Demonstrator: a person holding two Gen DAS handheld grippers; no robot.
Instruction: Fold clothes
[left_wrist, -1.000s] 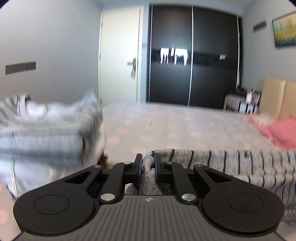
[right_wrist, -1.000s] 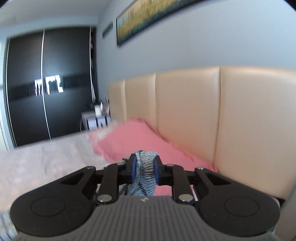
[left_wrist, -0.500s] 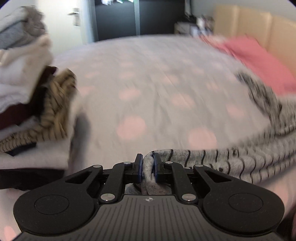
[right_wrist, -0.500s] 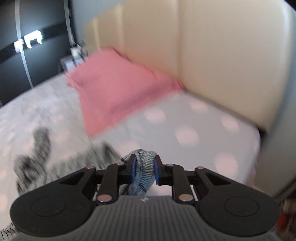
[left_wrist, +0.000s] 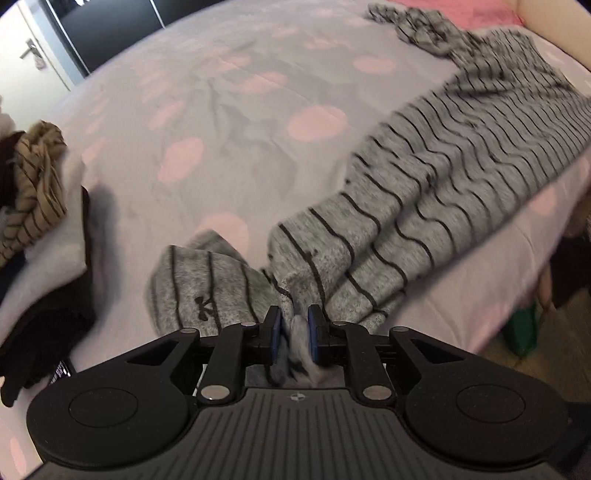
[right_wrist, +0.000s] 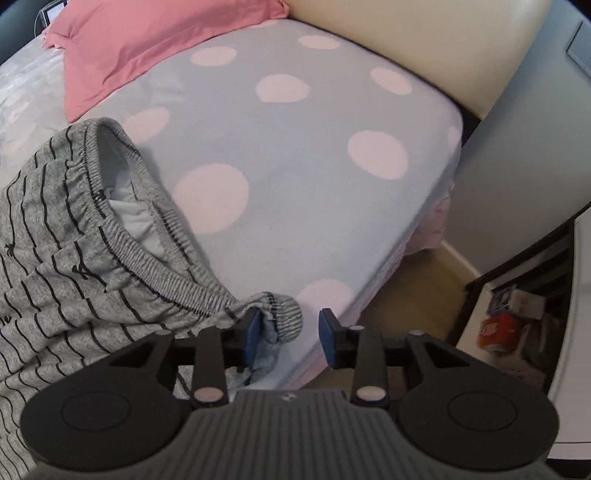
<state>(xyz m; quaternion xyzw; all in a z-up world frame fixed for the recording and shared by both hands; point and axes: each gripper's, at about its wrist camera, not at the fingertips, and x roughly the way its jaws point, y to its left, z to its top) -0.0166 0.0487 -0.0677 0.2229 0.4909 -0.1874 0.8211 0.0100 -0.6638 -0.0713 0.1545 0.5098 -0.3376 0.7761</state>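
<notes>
in the left wrist view the left gripper (left_wrist: 294, 334) was opening, its pads still pinching a hem of the striped pants (left_wrist: 424, 192) spread on the bed (left_wrist: 221, 92). in the right wrist view the right gripper (right_wrist: 290, 334) was opening, released, the waistband (right_wrist: 125, 236) resting against one pad.

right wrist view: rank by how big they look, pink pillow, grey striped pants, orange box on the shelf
1. grey striped pants, though they lie nearest the camera and run off the frame
2. pink pillow, farther off and also cut by the frame, so its order against the pants is unsure
3. orange box, plainly smallest
</notes>
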